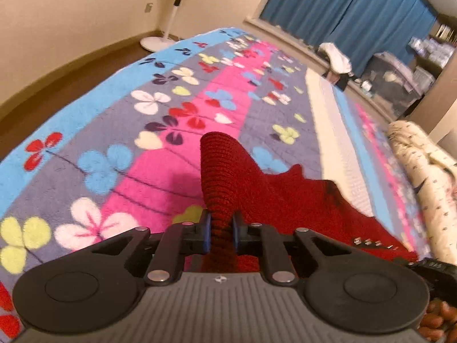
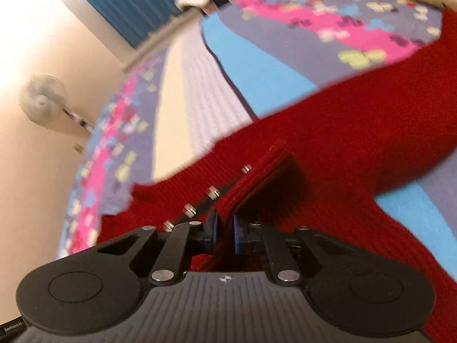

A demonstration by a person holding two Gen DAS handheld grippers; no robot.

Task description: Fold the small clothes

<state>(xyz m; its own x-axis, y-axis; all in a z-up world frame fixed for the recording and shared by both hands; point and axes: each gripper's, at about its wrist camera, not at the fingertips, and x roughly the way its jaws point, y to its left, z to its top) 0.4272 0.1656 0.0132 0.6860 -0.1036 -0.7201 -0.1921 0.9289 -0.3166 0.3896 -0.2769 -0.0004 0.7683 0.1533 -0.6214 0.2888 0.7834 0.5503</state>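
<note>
Floral blanket (image 1: 120,131), standing fan (image 1: 174,8), blue curtains (image 1: 357,8), cream bedding roll (image 1: 422,171)

You're working on a bed (image 1: 94,91) covered by a fleece blanket (image 1: 160,171): blue border, grey field, pink centre stripe, flower print. A red knit garment (image 1: 288,197) lies on it, partly lifted. A cream patterned duvet roll (image 1: 422,177) sits along the bed's right edge.
</note>
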